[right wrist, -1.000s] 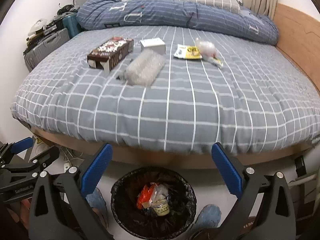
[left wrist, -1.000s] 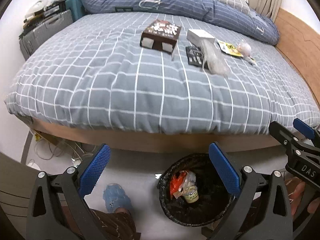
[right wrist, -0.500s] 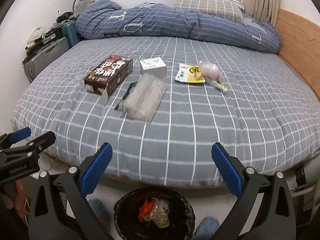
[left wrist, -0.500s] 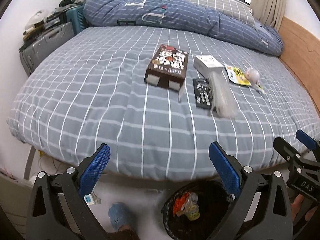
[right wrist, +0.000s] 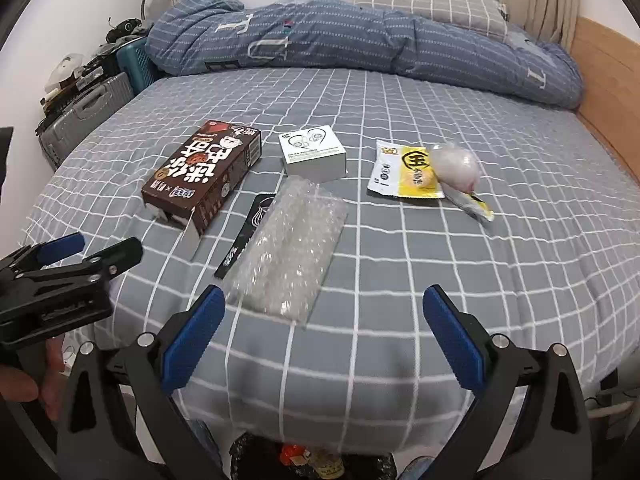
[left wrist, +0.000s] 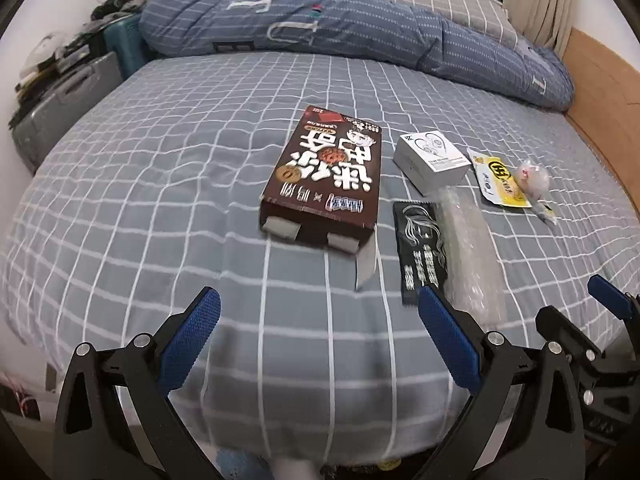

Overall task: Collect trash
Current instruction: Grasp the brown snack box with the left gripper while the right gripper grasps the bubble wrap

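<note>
Several pieces of trash lie on the grey checked bed [left wrist: 160, 208]: a brown snack box [left wrist: 324, 176] [right wrist: 204, 176], a white box [left wrist: 432, 160] [right wrist: 314, 152], a black wrapper [left wrist: 422, 248] [right wrist: 244, 240], a bubble-wrap sheet [left wrist: 472, 252] [right wrist: 288, 256], a yellow packet [left wrist: 500, 178] [right wrist: 408, 170] and a clear crumpled bag [left wrist: 532, 176] [right wrist: 456, 168]. My left gripper [left wrist: 316, 340] is open and empty over the bed's near edge, short of the brown box. My right gripper [right wrist: 320, 336] is open and empty, just short of the bubble wrap.
A black bin [right wrist: 312, 460] with trash in it peeks out below the bed edge. A rolled blue duvet [right wrist: 360, 40] lies at the far side. Suitcases [right wrist: 88, 116] stand at the left. A wooden board [right wrist: 608, 80] runs along the right.
Both grippers have risen from the bin at floor level and moved forward over the bed. The bin has dropped almost out of view. Both stay open.
</note>
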A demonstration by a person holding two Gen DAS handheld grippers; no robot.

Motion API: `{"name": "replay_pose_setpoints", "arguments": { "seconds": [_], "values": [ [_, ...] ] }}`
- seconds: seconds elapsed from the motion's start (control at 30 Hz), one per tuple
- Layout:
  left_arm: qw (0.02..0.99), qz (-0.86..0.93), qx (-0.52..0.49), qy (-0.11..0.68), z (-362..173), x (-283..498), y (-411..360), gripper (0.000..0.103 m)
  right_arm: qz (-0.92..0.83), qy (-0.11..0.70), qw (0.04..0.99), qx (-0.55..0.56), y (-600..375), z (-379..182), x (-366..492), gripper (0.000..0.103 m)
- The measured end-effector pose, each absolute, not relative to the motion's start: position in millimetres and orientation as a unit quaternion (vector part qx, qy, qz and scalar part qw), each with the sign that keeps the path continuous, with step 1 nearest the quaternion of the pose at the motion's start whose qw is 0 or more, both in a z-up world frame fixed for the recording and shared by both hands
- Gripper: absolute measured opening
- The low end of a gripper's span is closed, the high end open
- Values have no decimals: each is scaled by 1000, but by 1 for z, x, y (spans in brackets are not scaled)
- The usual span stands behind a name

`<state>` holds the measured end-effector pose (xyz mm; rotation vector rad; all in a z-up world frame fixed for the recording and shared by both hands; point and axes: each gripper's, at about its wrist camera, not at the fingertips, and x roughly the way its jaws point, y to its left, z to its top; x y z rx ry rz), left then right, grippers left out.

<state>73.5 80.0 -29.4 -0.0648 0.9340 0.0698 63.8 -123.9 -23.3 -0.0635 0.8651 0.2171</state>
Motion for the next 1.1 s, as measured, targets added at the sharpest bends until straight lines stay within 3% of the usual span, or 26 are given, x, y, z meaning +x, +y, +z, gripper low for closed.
{"name": "replay_pose_setpoints", "arguments": {
  "seconds": [0.7,0.87,1.1],
  "values": [
    [878,28,0,478,-56,176,81,97,119,453,883,-2,-102,-58,136,95],
    [877,29,4,480,-60,185,79,97,121,467,876,8,-100,-67,145,88],
    [876,29,10,481,-67,193,78,95,124,479,869,28,-98,-76,149,67]
  ]
}}
